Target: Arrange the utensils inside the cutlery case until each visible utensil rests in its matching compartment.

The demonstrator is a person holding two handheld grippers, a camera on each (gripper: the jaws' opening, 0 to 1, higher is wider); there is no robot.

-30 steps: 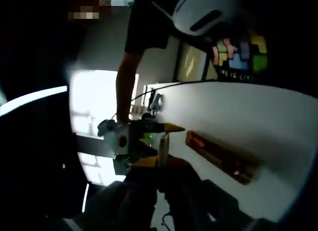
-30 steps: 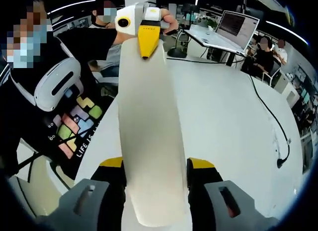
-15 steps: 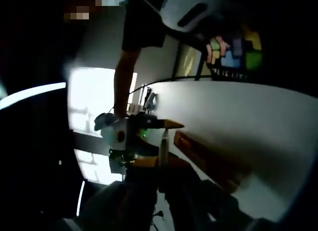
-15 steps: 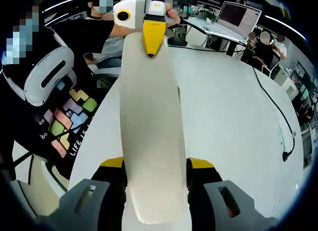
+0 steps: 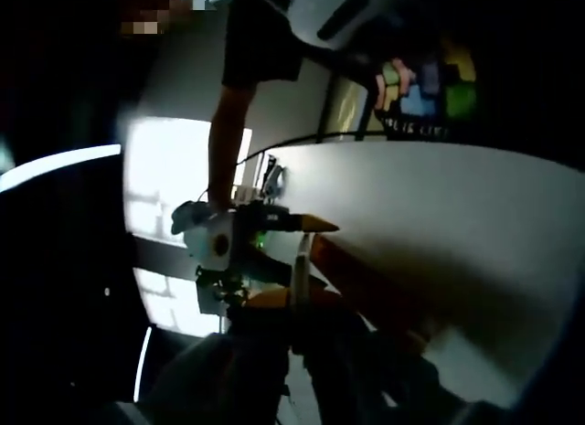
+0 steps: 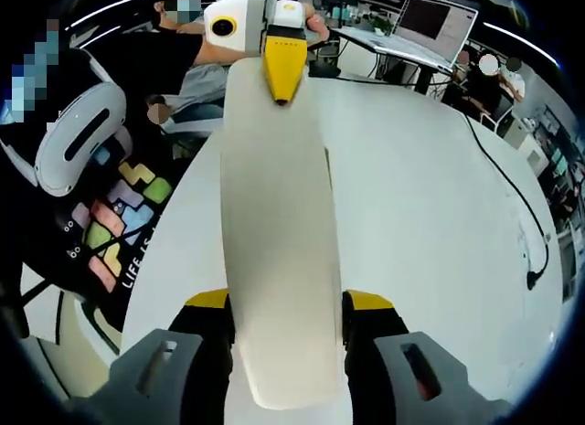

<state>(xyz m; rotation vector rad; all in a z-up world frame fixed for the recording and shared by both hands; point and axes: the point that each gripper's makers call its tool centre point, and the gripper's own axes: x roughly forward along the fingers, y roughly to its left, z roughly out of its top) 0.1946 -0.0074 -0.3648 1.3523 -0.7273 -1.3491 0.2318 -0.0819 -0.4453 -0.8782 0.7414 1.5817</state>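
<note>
A wide white counter (image 6: 430, 215) spreads under bright office light, a black cable (image 6: 512, 196) trailing across it toward its far edge. Beyond it an open laptop (image 6: 416, 27) sits on a desk, with 2 seated people (image 6: 489, 78) nearby. In the left gripper view, a bright window (image 5: 169, 178) glows against dark surroundings.

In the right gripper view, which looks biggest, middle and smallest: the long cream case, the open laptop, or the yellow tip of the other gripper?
1. Cream case, though it sits nearest the camera.
2. Laptop, far off.
3. Yellow tip of the left gripper, only slightly smaller-looking than the laptop.
</note>
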